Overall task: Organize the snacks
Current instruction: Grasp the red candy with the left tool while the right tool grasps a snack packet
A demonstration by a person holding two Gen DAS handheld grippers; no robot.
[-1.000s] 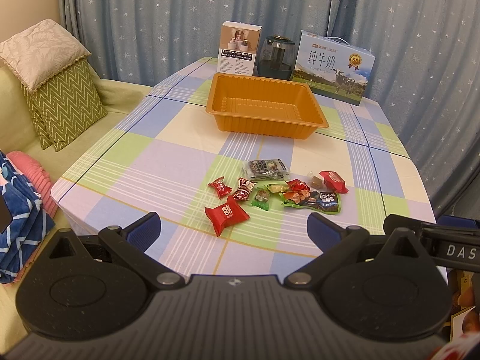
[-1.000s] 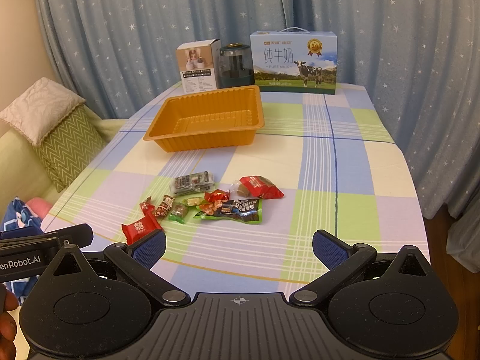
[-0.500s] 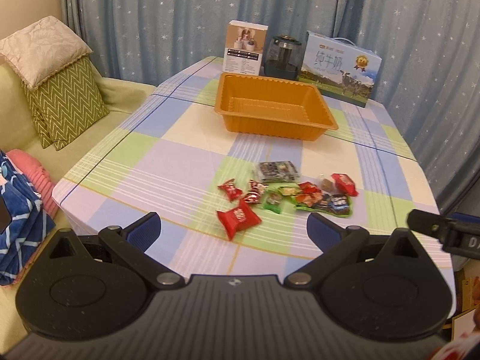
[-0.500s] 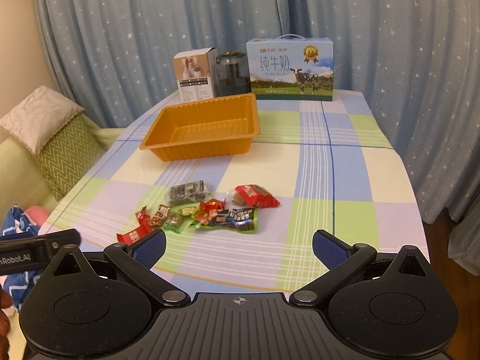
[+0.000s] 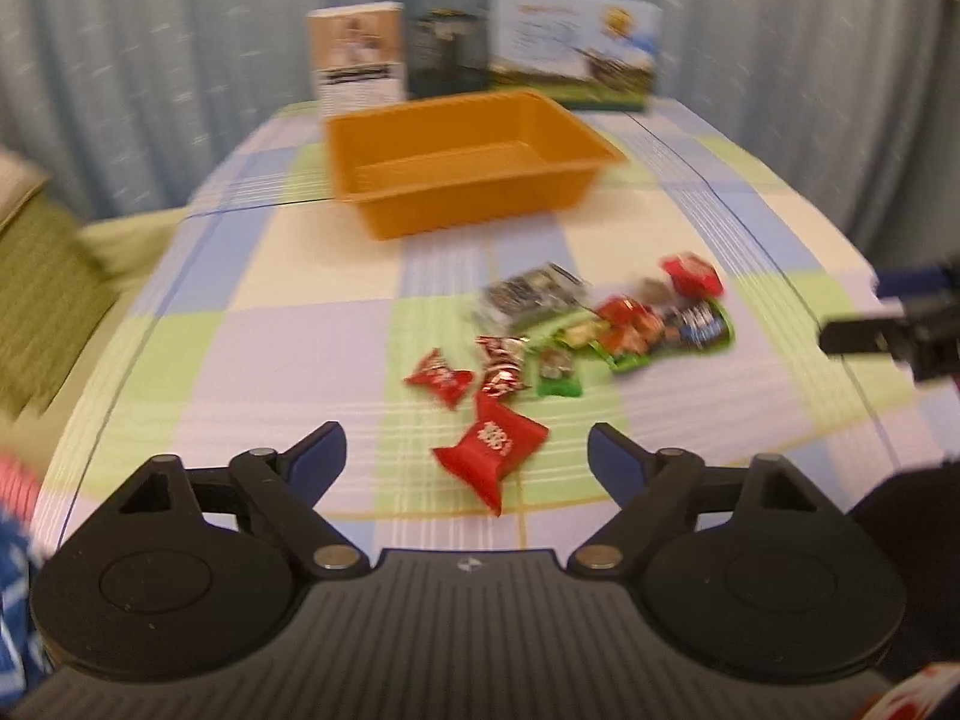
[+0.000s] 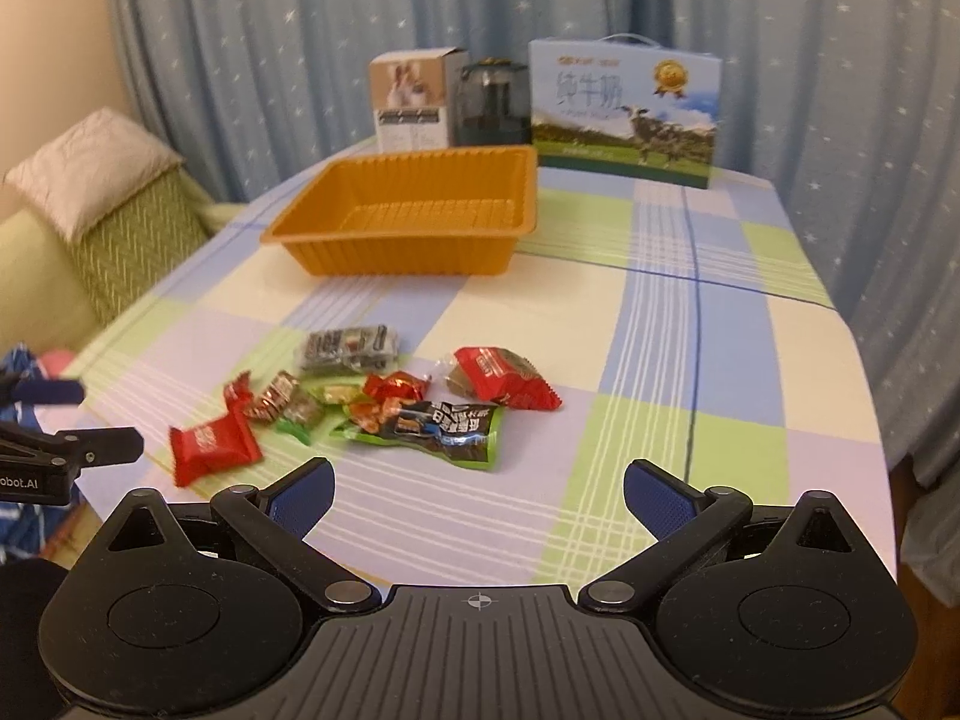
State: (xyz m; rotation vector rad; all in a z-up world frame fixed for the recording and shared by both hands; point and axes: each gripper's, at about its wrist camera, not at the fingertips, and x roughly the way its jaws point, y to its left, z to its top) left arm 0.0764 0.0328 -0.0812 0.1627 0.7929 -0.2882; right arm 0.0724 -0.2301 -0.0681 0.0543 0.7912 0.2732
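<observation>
Several wrapped snacks lie loose on the checked tablecloth (image 6: pixel 690 324). A red packet (image 5: pixel 489 447) lies nearest my left gripper (image 5: pixel 468 456), which is open and empty just short of it. Behind it are small red candies (image 5: pixel 441 378), a grey pack (image 5: pixel 531 297) and a green pouch (image 5: pixel 672 336). My right gripper (image 6: pixel 477 495) is open and empty in front of the green pouch (image 6: pixel 444 426) and a red packet (image 6: pixel 504 378). An empty orange tray (image 6: pixel 408 210) stands beyond the snacks; it also shows in the left wrist view (image 5: pixel 468 162).
At the table's far edge stand a small white box (image 6: pixel 414 99), a dark jar (image 6: pixel 492 102) and a milk carton box (image 6: pixel 624 114). A sofa with cushions (image 6: pixel 108 192) lies left of the table. Blue starred curtains hang behind.
Both grippers have moved forward and lower toward the snacks. The left wrist view has swung to the right and is blurred by motion. Both stay open.
</observation>
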